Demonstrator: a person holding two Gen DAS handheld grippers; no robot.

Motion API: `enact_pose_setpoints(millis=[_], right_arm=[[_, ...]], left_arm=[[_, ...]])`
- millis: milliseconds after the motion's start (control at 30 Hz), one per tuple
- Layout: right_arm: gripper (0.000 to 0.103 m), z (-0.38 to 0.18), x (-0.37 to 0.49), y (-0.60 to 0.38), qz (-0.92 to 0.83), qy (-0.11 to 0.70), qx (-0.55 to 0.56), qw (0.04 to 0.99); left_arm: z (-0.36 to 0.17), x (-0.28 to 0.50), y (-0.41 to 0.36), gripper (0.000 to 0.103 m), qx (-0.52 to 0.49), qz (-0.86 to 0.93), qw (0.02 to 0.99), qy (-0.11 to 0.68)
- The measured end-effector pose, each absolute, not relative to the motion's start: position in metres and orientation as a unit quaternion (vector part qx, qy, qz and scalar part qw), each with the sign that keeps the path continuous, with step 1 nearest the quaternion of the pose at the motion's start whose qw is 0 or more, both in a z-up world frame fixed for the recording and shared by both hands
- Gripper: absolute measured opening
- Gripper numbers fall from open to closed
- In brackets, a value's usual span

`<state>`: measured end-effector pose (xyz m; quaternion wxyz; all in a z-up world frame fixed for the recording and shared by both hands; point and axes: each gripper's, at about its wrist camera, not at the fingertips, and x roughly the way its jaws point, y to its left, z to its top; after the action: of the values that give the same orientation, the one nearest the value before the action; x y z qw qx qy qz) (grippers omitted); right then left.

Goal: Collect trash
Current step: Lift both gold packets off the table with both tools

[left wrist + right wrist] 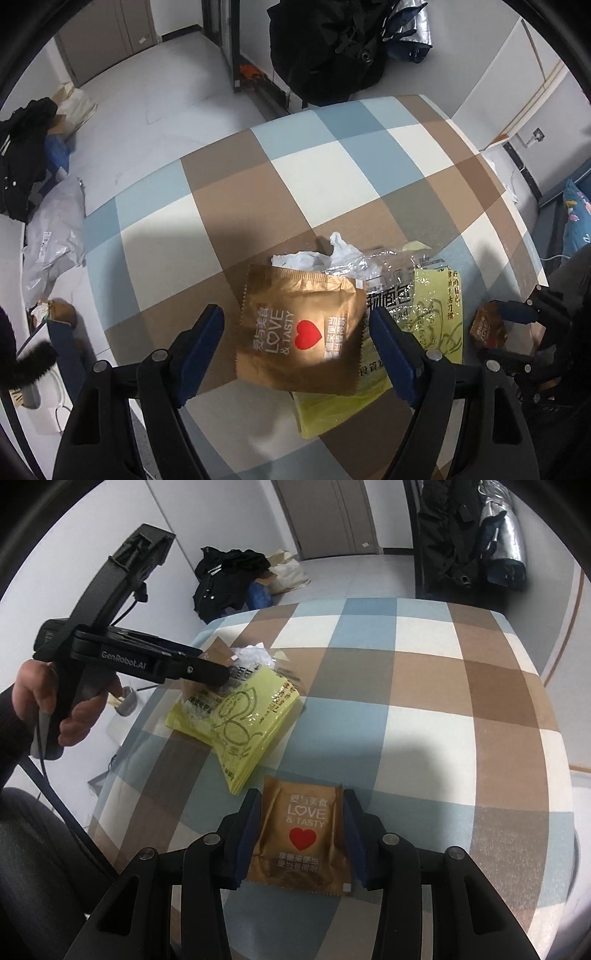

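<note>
A brown "LOVE & TASTY" wrapper (301, 328) lies between the open fingers of my left gripper (295, 332), on top of a yellow-green packet (436, 321) and clear plastic (384, 262) with crumpled white tissue (306, 258). A second brown wrapper (301, 834) lies on the checked tablecloth (424, 709) between the open fingers of my right gripper (301, 834); neither pad visibly presses it. The left gripper (218, 672) shows over the pile in the right wrist view, where the yellow-green packet (243, 716) lies. The right gripper (517, 314) and its wrapper (487, 328) show at the right edge of the left view.
The table's left edge (96, 280) and far edge (369, 602) drop to a pale floor. Black clothes and bags (236, 576) lie on the floor. A grey plastic bag (51, 243) lies left of the table. A dark coat (328, 44) hangs beyond the table.
</note>
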<state>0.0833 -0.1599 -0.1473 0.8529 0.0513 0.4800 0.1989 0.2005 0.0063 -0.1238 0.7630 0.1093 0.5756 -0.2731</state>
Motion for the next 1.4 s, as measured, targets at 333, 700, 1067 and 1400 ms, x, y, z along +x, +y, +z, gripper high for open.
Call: enact_pose_setpoints(millis=[333,700,1067,1400], right_arm=[[0.043,-0.147,0.085,-0.160,0.198,0.481,0.052,0.853],[0.042,-0.146,0.088,-0.166,0.191,0.489,0.083,0.847],[0.041,-0.142,0.083,-0.182,0.178,0.484,0.118,0.849],[0.041,-0.111,0.064,-0.189,0.167,0.446,0.091,0.874]], left_arm=[[-0.126,0.196,0.007,0.069,0.101,-0.289,0.762,0.570],[-0.120,0.190,0.009,0.049,0.084,-0.262,0.774,0.570],[-0.108,0.190,0.034,0.049,-0.024,-0.222,0.793,0.567],[-0.060,0.153,0.048,0.049,-0.112,-0.184,0.833,0.509]])
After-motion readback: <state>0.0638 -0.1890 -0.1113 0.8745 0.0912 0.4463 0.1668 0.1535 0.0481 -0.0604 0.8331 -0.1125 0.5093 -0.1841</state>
